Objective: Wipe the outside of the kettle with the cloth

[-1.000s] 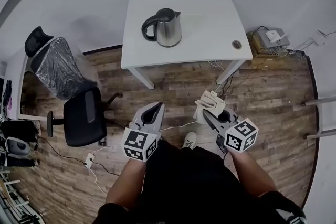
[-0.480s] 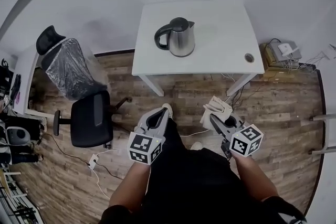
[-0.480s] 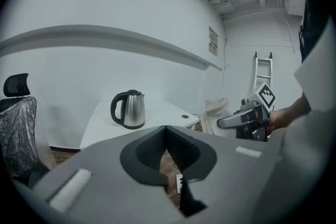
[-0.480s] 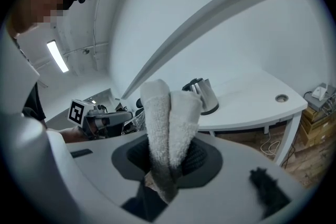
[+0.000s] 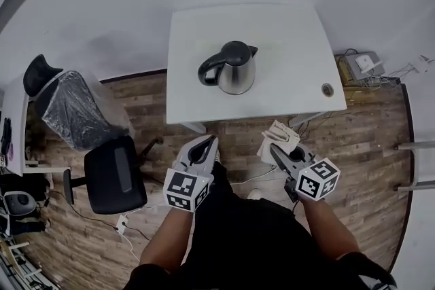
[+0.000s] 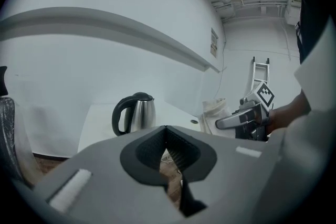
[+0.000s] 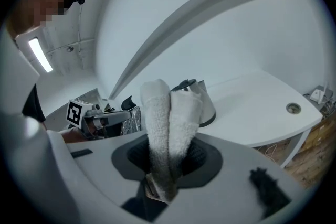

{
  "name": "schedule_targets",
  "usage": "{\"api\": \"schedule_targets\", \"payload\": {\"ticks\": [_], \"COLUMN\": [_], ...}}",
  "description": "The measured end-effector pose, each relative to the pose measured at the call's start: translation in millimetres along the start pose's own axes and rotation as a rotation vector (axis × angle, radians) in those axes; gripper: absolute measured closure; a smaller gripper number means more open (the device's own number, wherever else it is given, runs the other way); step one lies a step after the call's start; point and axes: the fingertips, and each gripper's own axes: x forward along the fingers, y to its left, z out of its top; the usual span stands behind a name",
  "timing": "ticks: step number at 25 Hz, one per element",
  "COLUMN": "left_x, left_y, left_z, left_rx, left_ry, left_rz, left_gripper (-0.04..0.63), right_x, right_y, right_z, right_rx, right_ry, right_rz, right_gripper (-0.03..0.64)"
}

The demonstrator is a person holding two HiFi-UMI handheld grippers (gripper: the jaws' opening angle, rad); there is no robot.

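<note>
White table (image 5: pixel 285 24) against the wall, round cable grommet (image 5: pixel 327 88) near its front right corner. Wood-plank floor (image 5: pixel 370 139). Black office chair (image 5: pixel 114 173) at left, plastic-covered chair (image 5: pixel 68 112) just behind it.

The right tool (image 7: pixel 169 161) grips a folded white cloth (image 7: pixel 167 113); behind it the kettle (image 7: pixel 206 104) stands upright on the white bench (image 7: pixel 262 113).
</note>
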Motion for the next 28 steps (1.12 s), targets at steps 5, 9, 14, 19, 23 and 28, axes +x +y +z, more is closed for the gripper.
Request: {"api": "schedule_targets", "payload": {"ticks": [5,9,14,19,23,28], "left_x": [30,47,77,89,99,106], "left_y": [67,115,158,168,170,165], "left_z": [25,48,71,75,76,82], "left_rx": [0.07,0.122,0.119,0.118,0.106,0.096], "left_ry": [0.005,0.004,-0.018,-0.004,-0.005,-0.017], "left_rz": [-0.033,-0.085,-0.188,-0.232,-0.233,-0.212], "left_gripper": [0.588,0.588,0.588,0.588,0.588,0.588], "right_x": [56,91,144,171,187,202], "right_y": [-18,-24,-11,-2,2,-1], "right_z": [44,78,118,125,126,111], "right_rx": [-0.015,-0.035,-0.066,-0.028,-0.024,-0.04], "right_ry": [0.0,-0.013,-0.115,-0.166,-0.173,-0.089], "right_rz": [-0.062,-0.131,-0.147,-0.116,-0.07,-0.033], "right_gripper": [0.514,0.514,0.514,0.514,0.514,0.514]}}
